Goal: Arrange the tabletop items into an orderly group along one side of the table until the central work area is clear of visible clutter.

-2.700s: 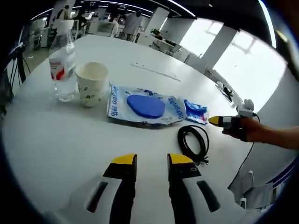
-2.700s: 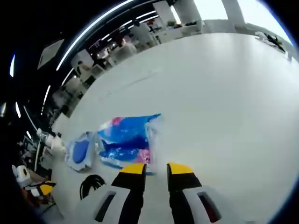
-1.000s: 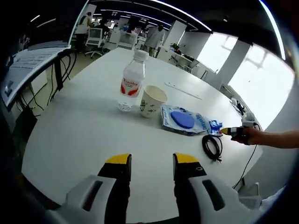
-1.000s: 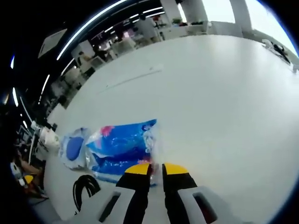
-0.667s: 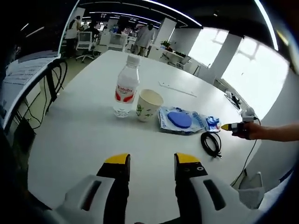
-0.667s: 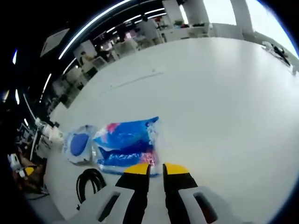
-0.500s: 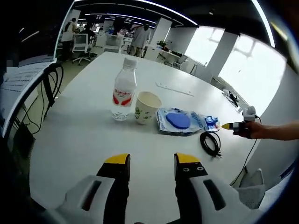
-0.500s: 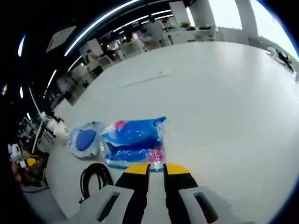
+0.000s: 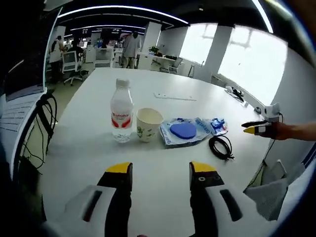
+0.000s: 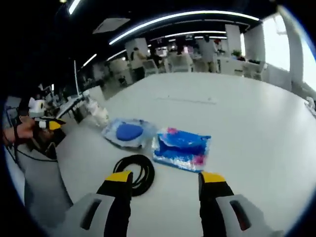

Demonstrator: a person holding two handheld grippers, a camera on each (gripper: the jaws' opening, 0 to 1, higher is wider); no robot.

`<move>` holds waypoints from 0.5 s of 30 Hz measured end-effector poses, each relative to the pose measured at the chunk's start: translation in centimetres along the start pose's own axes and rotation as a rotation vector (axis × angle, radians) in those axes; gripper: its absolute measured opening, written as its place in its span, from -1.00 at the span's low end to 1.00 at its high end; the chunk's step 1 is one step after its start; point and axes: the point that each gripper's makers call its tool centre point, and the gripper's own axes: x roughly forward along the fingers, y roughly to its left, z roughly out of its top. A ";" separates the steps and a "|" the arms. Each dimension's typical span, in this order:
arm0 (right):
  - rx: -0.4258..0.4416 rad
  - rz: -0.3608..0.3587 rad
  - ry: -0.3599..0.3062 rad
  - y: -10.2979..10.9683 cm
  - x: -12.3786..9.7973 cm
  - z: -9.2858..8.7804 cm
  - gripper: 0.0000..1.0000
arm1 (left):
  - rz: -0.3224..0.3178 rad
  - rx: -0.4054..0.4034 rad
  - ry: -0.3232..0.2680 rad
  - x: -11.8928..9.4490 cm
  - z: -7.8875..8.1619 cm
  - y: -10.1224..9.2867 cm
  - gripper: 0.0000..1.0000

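So right now everything sits in a loose row on the white desk, and I'll use the paper cup as the landmark: the water bottle stands just beside it on one side, the clear pouch with the blue round thing lies just beside it on the other, then the blue snack packet past that, with the coiled black cable near the pouch on the side toward the left tongs. Handling guesses: the bottle looks mostly full, so probably heavy-ish and tippy, best pinched around the body below the label; the cup looks empty and light, easy to crush, so take the rim gently. Both packets look crinkly and slippery, so grab a sealed edge. The cable is floppy and may uncoil, so pinch through several loops at once. The left tongs are spread wide, holding nothing, hovering well back from the cup. The right tongs are spread wide too, empty, poised just above the desk near the cable and the blue packet, touching neither as far as I can tell.
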 end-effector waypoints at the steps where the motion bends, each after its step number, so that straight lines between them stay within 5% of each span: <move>1: 0.005 0.007 0.007 0.3 -0.2 -0.2 0.16 | -0.004 0.012 -0.001 -0.2 0.1 -0.1 -0.05; 15: 0.023 0.054 -0.003 3.2 -2.3 -1.5 0.23 | -0.033 0.001 -0.028 -0.5 0.1 -0.6 -0.03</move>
